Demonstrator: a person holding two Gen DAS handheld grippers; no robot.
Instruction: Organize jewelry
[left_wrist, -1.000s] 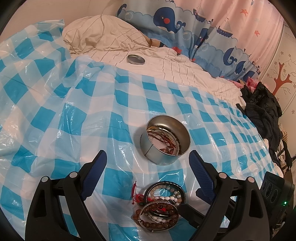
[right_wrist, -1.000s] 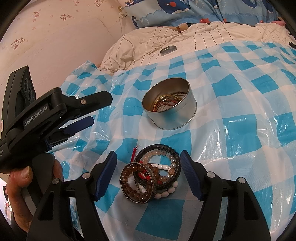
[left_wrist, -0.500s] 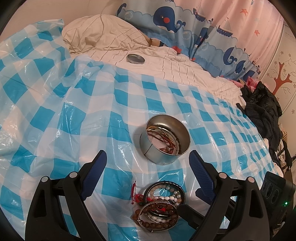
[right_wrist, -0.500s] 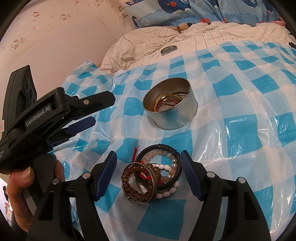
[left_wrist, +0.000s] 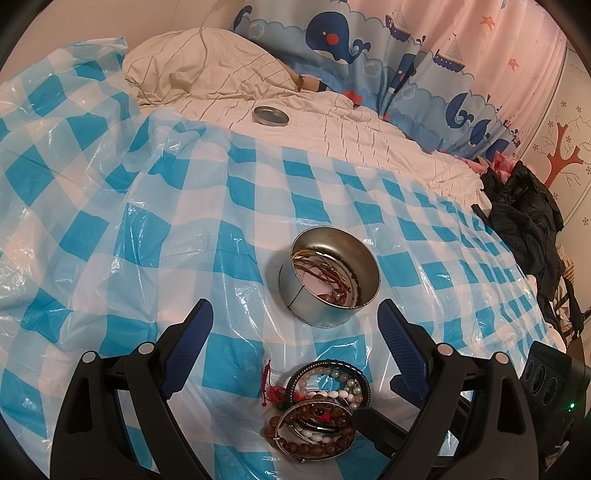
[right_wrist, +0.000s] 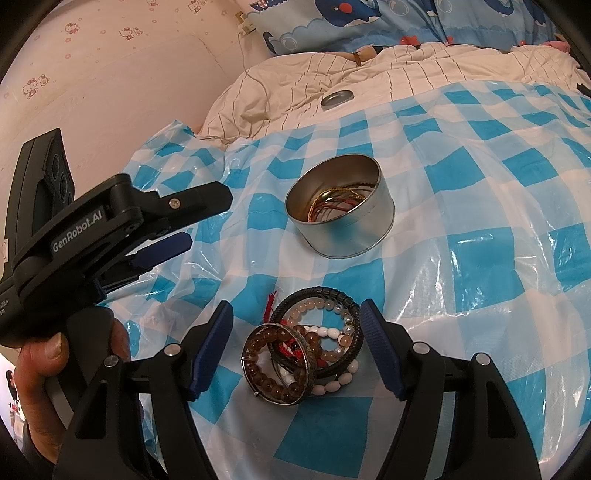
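A pile of bead and cord bracelets lies on the blue-checked plastic sheet; it also shows in the left wrist view. A round metal tin with several bracelets inside stands just beyond it, and shows in the left wrist view too. My right gripper is open, its jaws on either side of the pile, close above it. My left gripper is open and empty, hovering between tin and pile; it shows at the left in the right wrist view.
The tin's lid lies on the cream striped bedding at the far edge of the sheet. A whale-print pillow is behind it. Dark clothes are heaped at the right.
The right gripper has crept slightly forward and lower over the bracelet pile. The left gripper has barely moved.
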